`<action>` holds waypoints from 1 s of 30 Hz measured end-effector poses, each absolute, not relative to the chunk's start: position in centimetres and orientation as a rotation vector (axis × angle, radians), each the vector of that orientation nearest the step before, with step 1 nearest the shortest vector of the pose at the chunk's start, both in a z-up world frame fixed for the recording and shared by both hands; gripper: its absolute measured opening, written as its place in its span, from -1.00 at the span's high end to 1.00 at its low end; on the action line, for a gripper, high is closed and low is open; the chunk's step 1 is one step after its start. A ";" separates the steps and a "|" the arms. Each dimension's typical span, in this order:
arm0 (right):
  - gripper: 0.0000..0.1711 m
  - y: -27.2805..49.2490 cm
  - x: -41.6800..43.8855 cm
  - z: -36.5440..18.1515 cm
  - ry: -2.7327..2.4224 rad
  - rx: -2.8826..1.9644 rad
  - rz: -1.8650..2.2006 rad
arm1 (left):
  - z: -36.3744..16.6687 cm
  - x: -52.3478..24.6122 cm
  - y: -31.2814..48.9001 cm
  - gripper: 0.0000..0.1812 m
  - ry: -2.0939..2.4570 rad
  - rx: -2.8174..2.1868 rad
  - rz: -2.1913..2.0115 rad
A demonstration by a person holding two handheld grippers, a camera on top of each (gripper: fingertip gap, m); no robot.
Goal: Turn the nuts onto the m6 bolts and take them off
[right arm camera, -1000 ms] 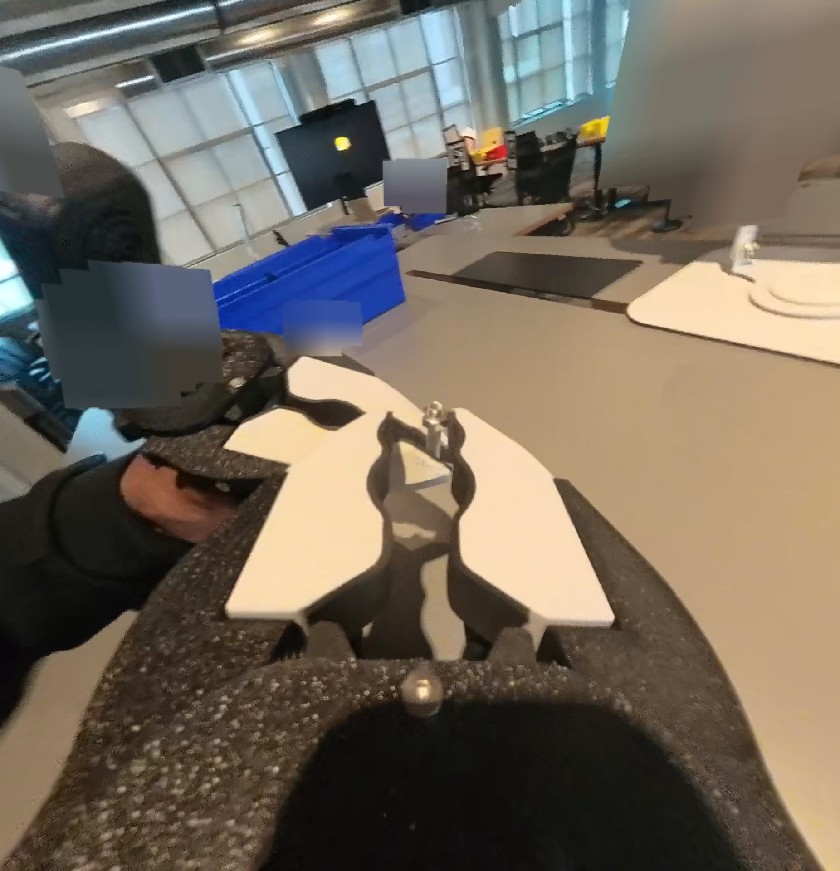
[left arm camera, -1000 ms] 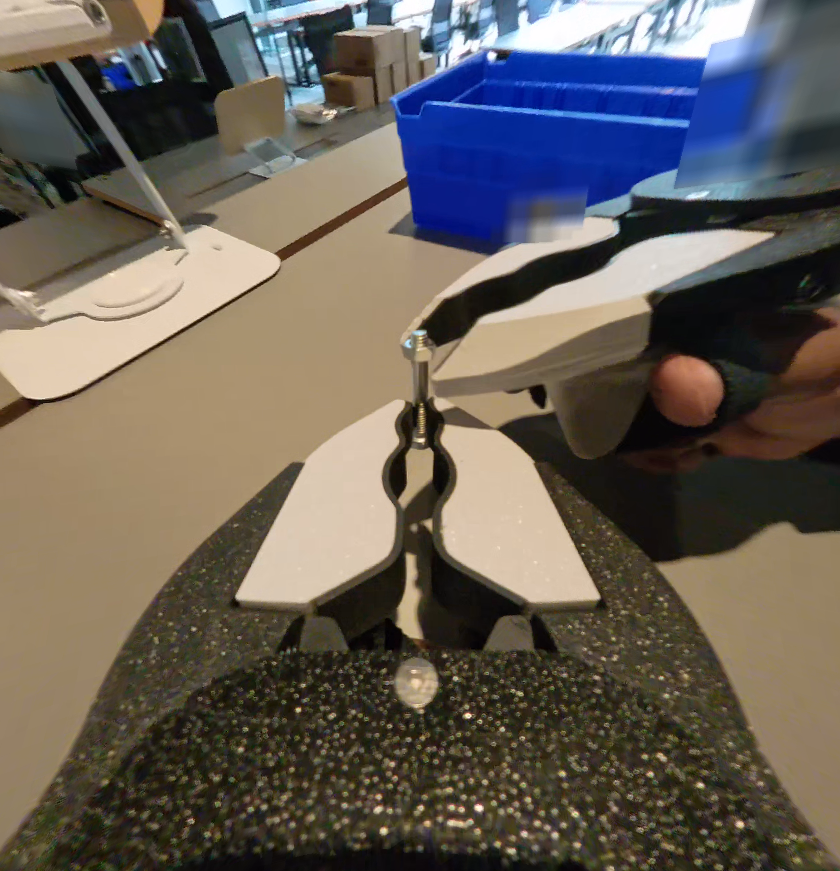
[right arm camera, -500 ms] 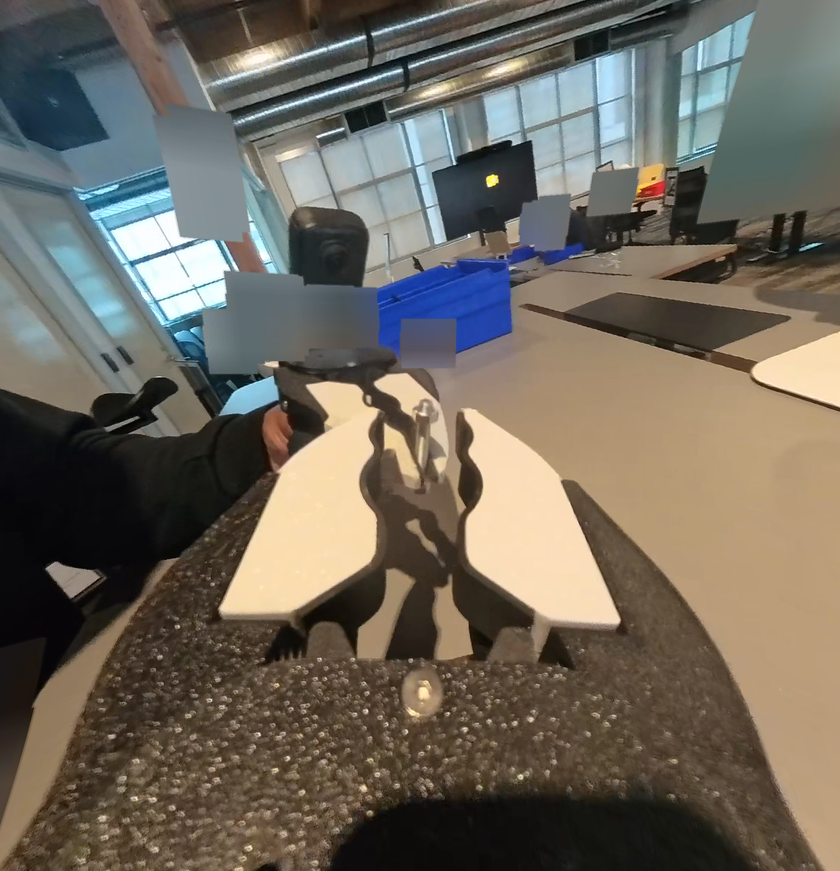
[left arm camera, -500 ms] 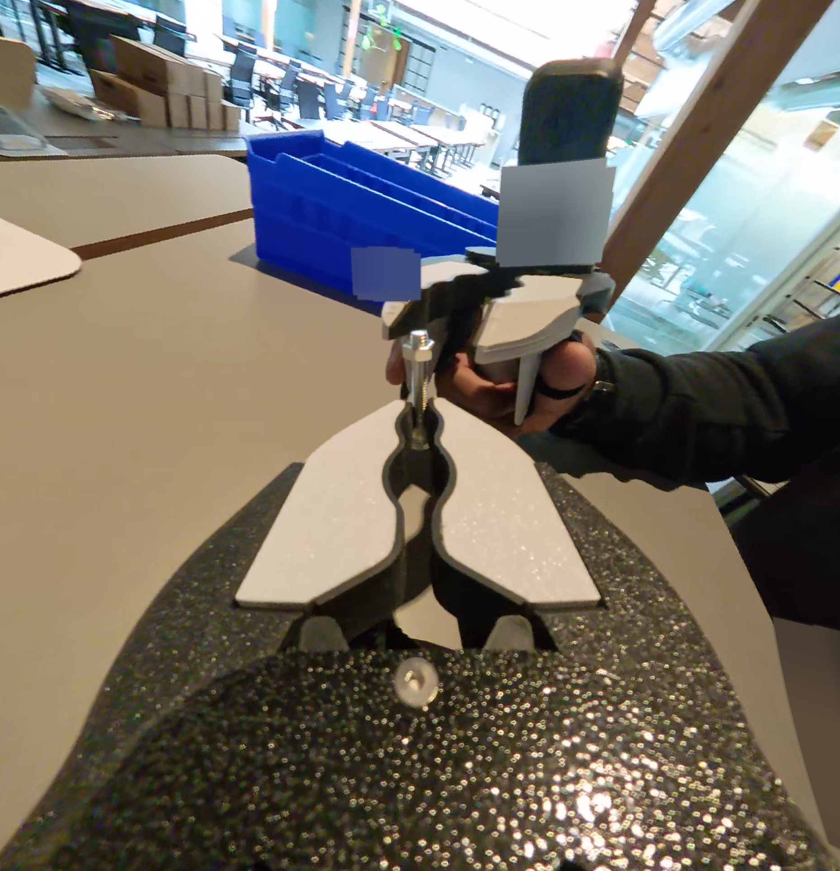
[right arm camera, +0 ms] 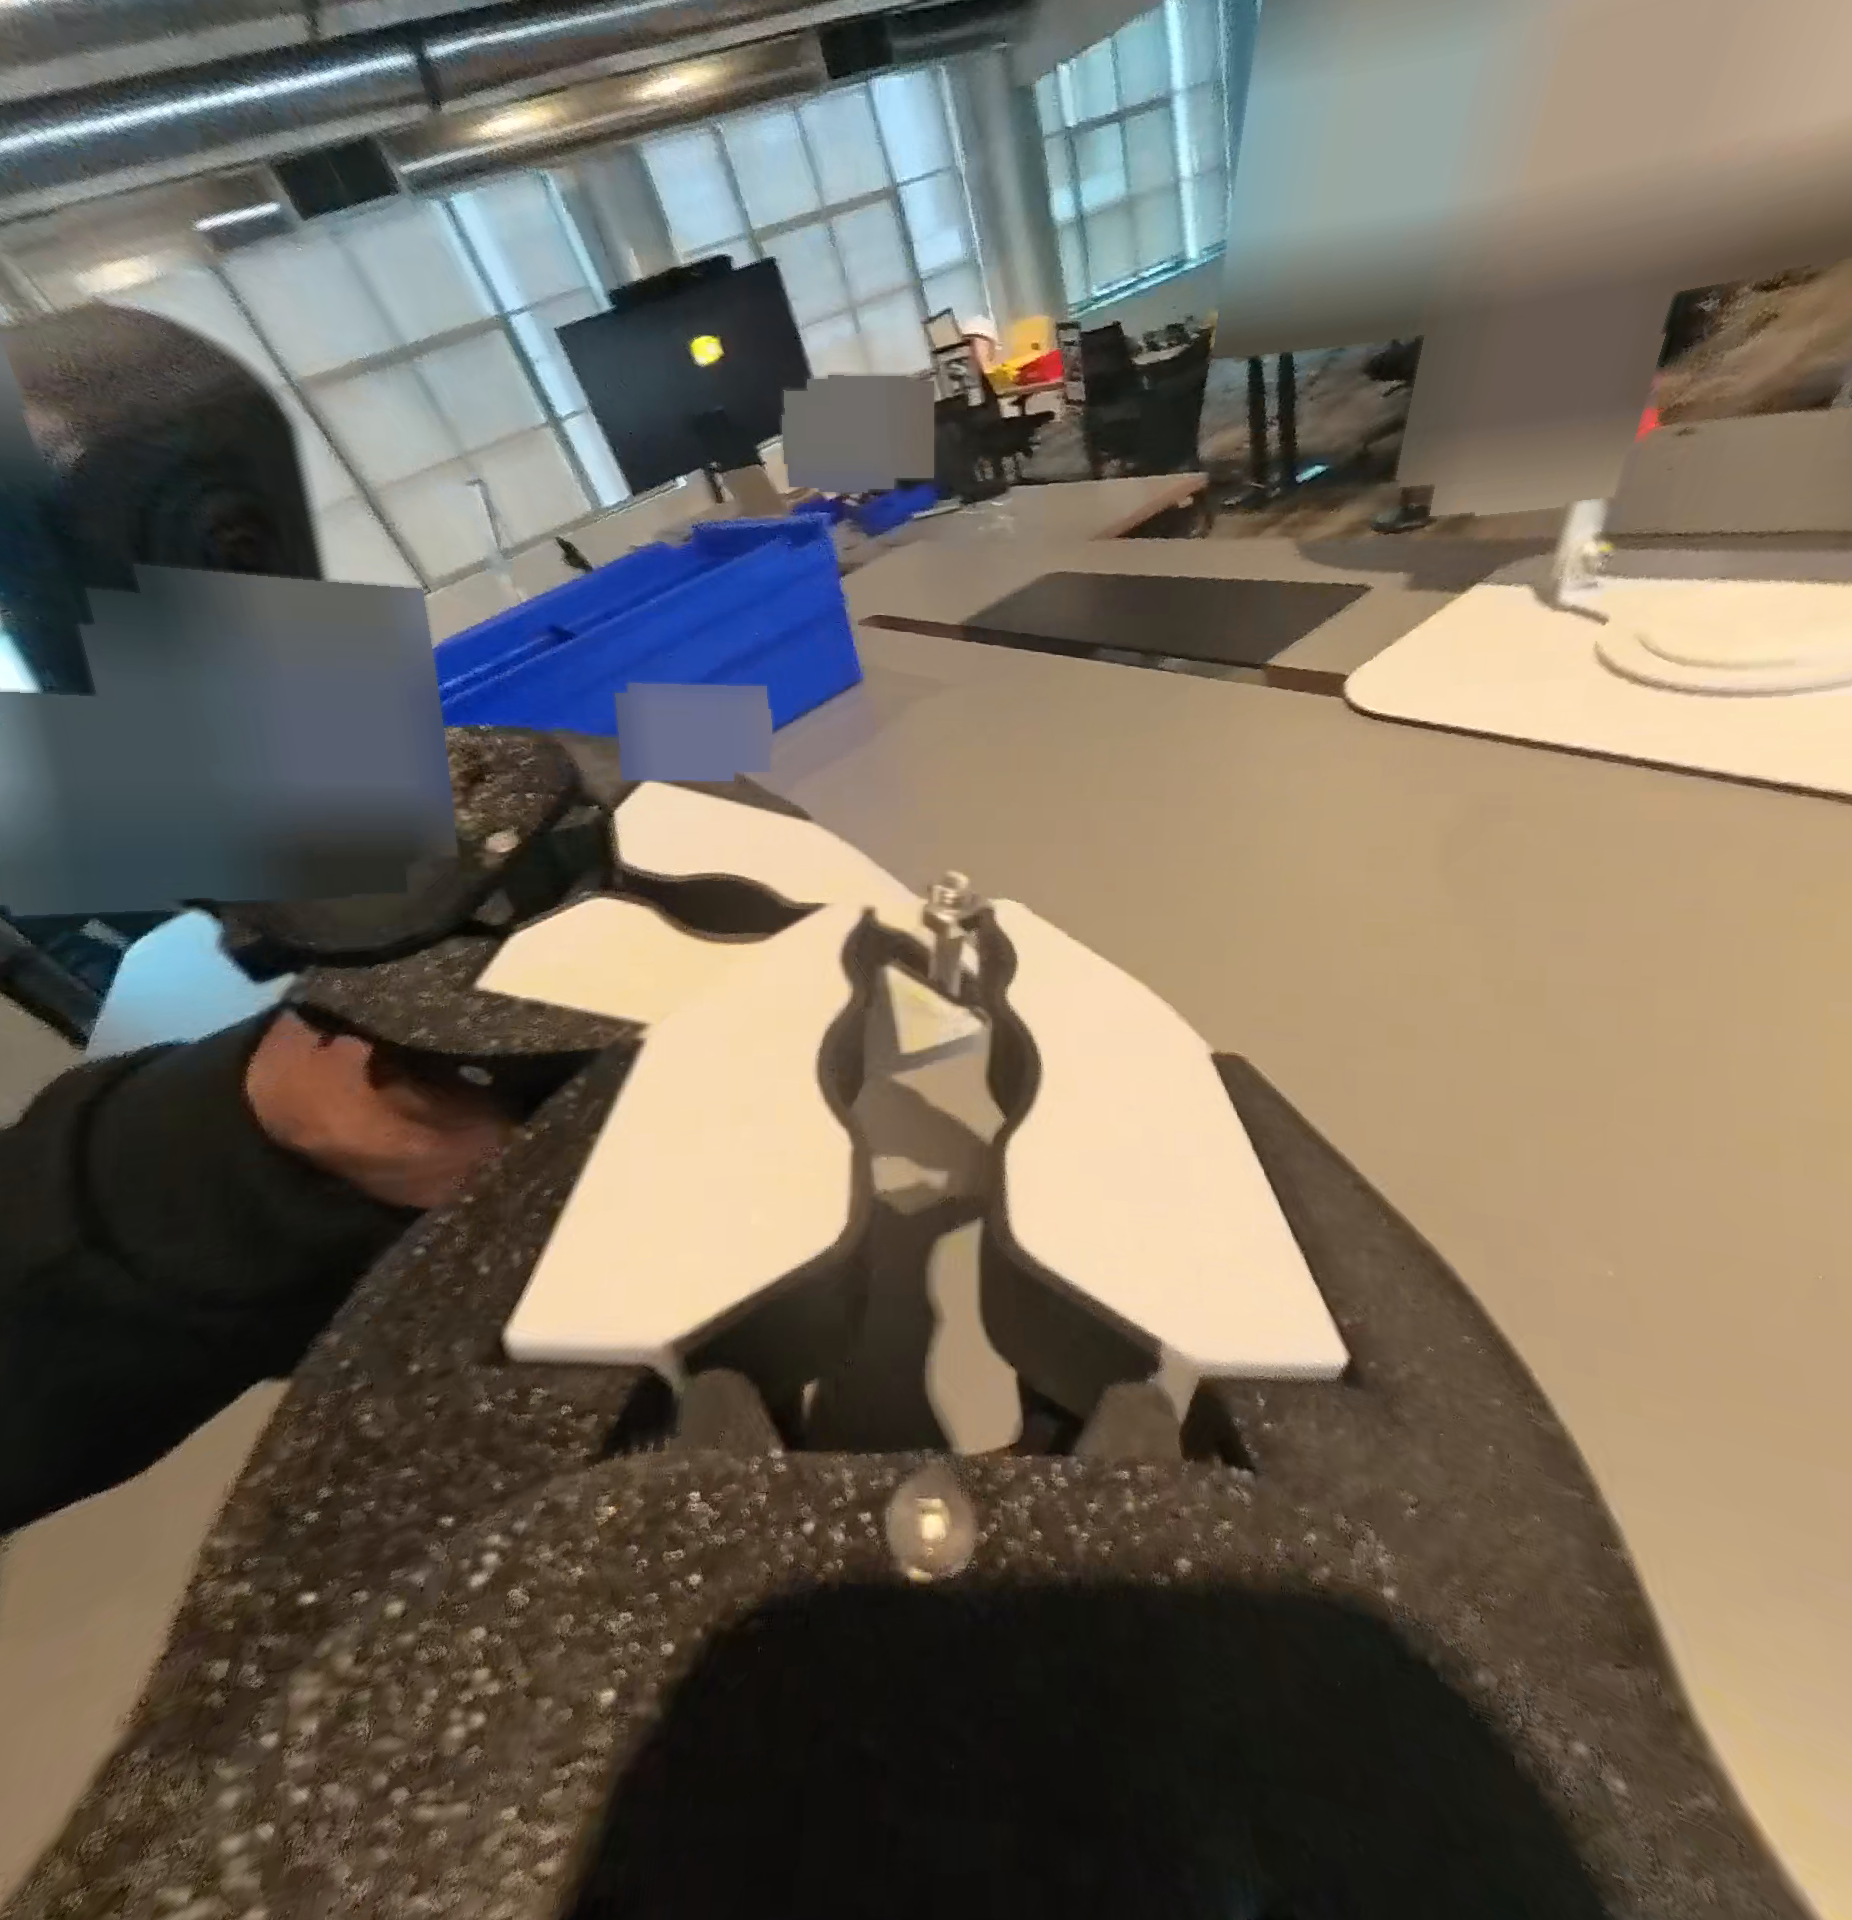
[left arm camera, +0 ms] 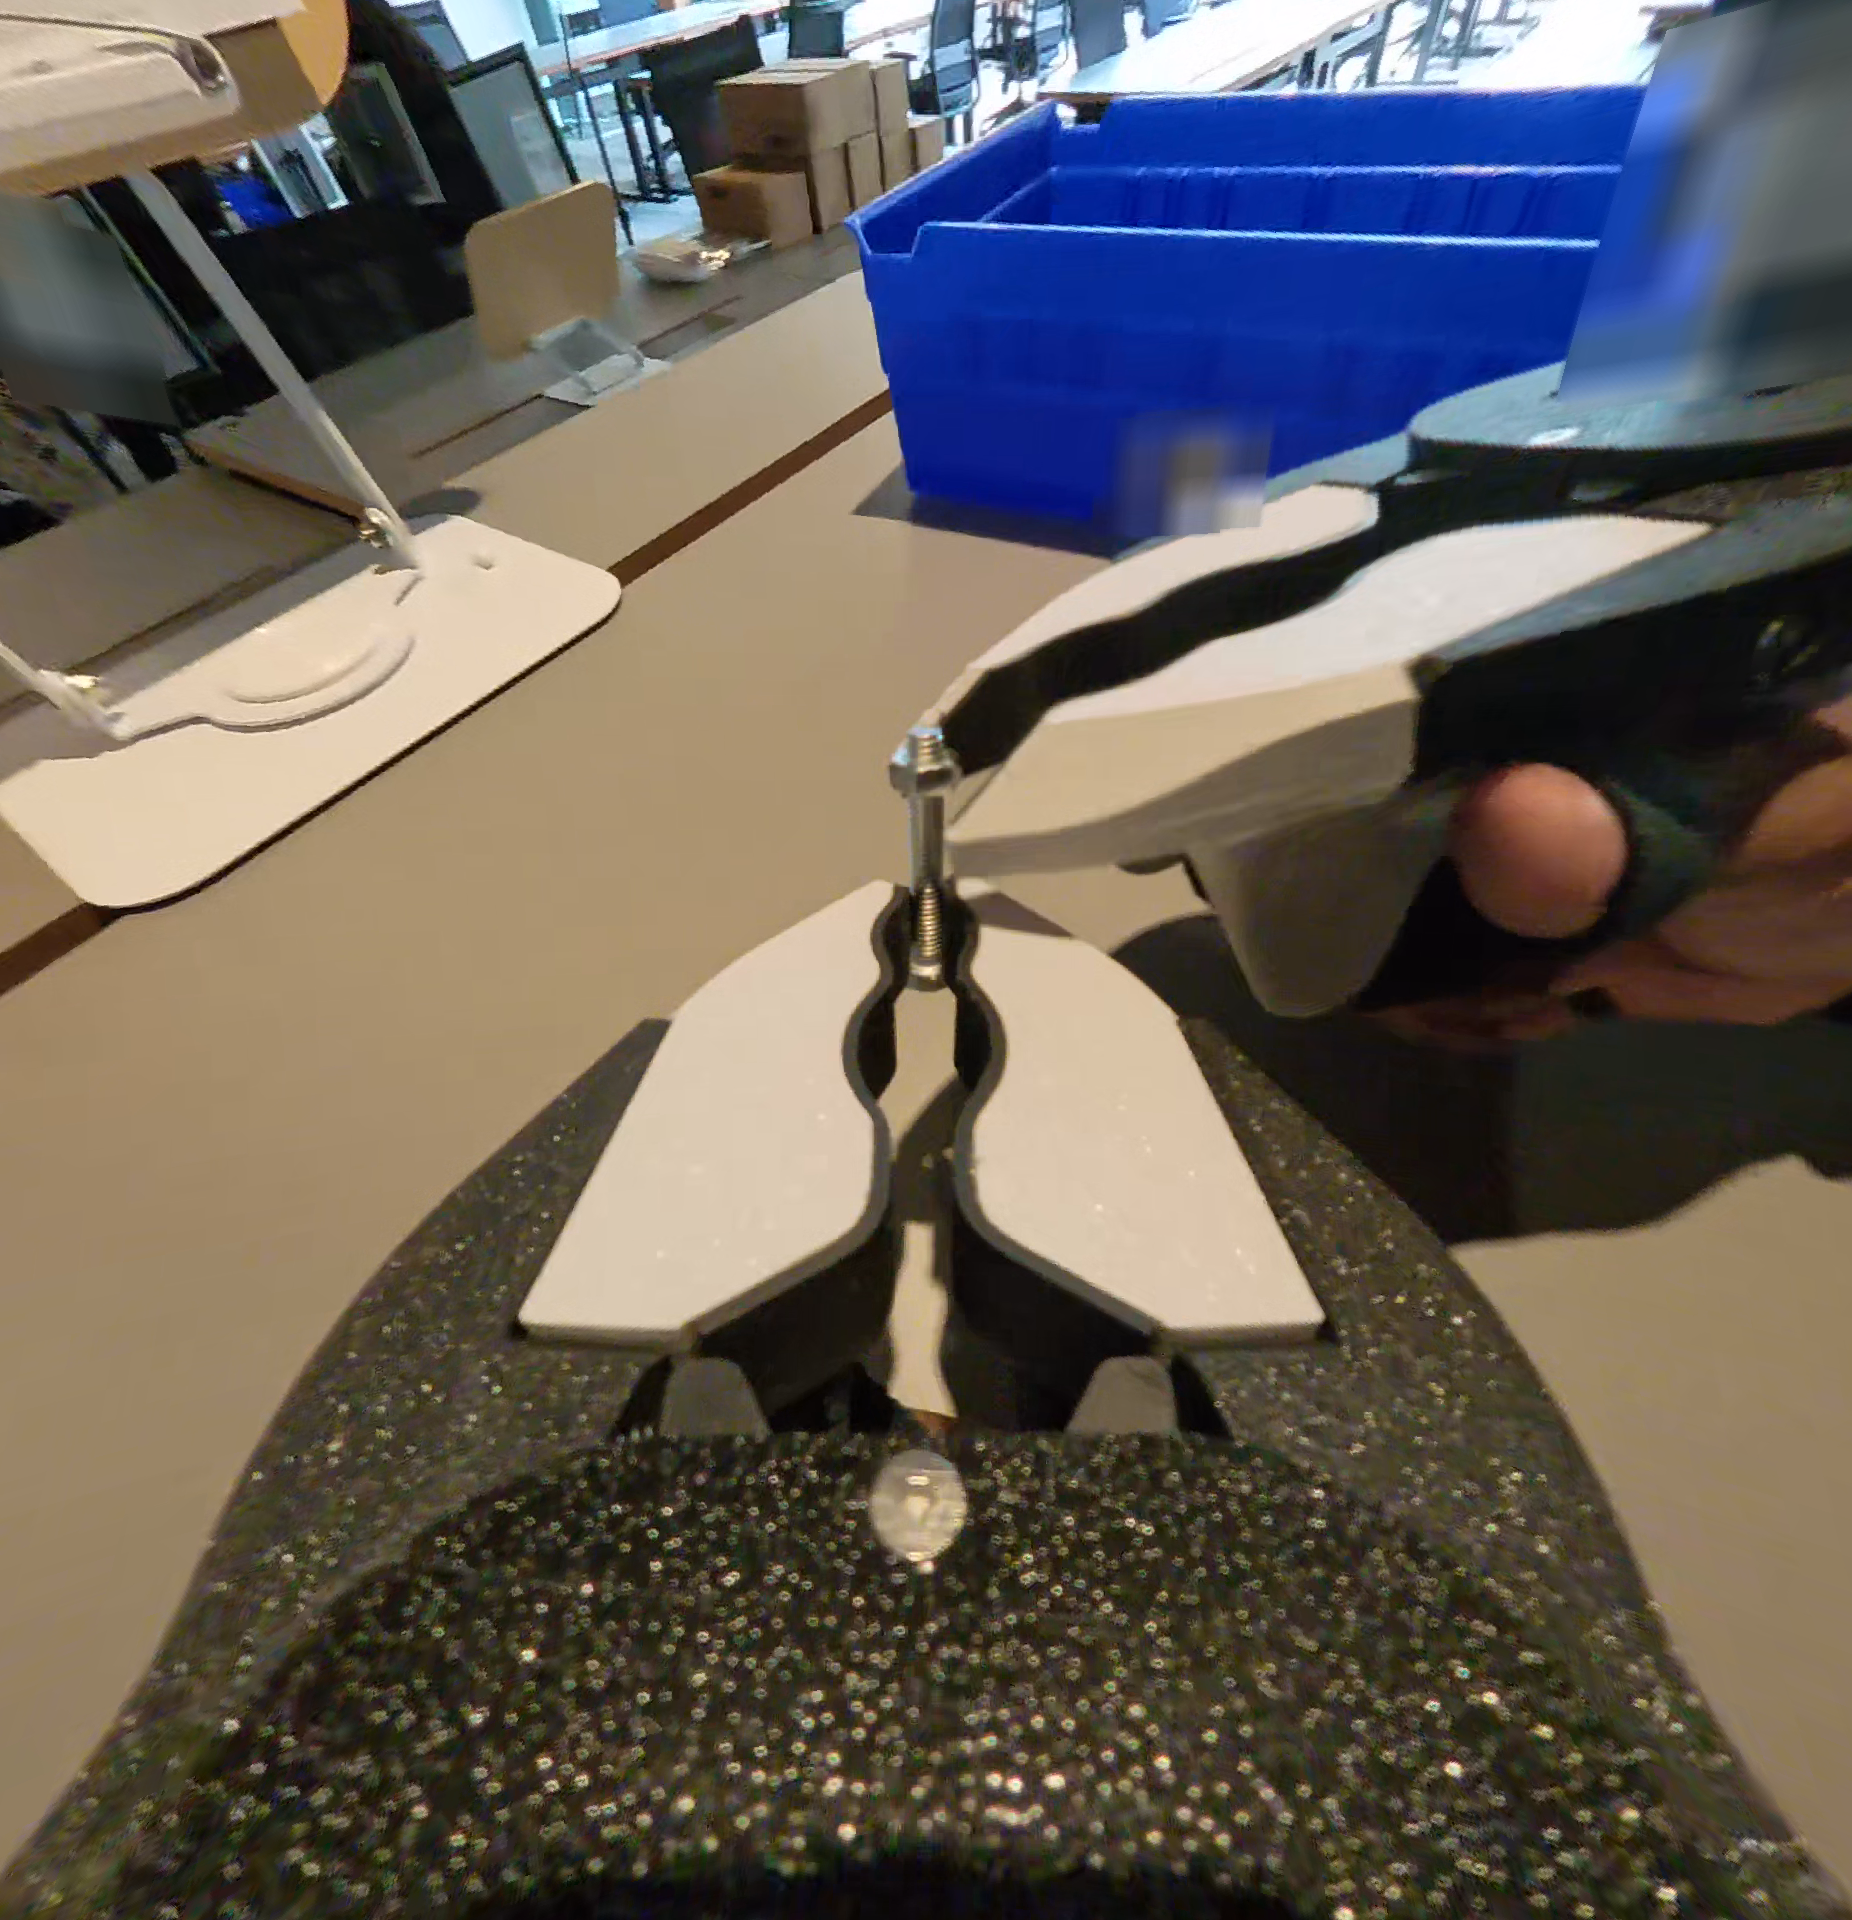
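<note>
In the left wrist view, my left gripper (left arm camera: 927, 920) is shut on the lower threaded end of a silver M6 bolt (left arm camera: 924, 842) and holds it upright above the grey table (left arm camera: 330, 1091). A silver nut (left arm camera: 920, 767) sits at the bolt's top. My right gripper (left arm camera: 948, 743) reaches in from the right, with its tips closed on the nut. In the right wrist view, my right gripper (right arm camera: 937, 920) has the nut (right arm camera: 946, 896) between its tips. The left gripper's white fingers (right arm camera: 714, 842) lie beneath it to the left, and a gloved hand (right arm camera: 361, 1122) holds that gripper.
A blue plastic bin (left arm camera: 1213, 312) stands at the back of the table. A white stand base (left arm camera: 278, 707) with a thin arm lies at the left, and it also shows at the right in the right wrist view (right arm camera: 1628, 717). A black mat (right arm camera: 1161, 613) lies farther off. Left and right tips are no more than a few centimetres apart.
Half a second ago the right gripper faced the left one with its fingers spread wider around the bolt. Now it reaches in from the right again, with its tips closed on the nut.
</note>
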State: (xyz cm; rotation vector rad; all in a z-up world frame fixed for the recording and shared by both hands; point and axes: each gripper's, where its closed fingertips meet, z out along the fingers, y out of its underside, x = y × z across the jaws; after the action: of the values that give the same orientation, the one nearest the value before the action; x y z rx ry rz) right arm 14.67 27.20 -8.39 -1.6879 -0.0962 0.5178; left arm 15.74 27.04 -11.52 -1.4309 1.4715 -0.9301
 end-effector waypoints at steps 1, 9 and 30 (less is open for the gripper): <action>0.70 27.1 14.3 -8.1 -0.137 -1.676 0.535 | -11.5 15.7 26.9 0.94 1.473 -1.437 -0.965; 0.58 26.1 14.8 -6.8 -0.276 -1.605 0.726 | -10.2 15.1 25.7 0.95 1.444 -1.487 -1.381; 0.72 27.4 14.7 -9.3 -0.074 -1.728 0.515 | -11.7 16.0 27.0 0.94 1.485 -1.377 -0.784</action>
State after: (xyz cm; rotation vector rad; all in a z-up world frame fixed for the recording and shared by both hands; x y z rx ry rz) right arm 14.73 27.39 -9.29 -1.7276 -0.0740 0.5147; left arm 16.02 27.00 -11.74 -1.3770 1.4848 -0.7839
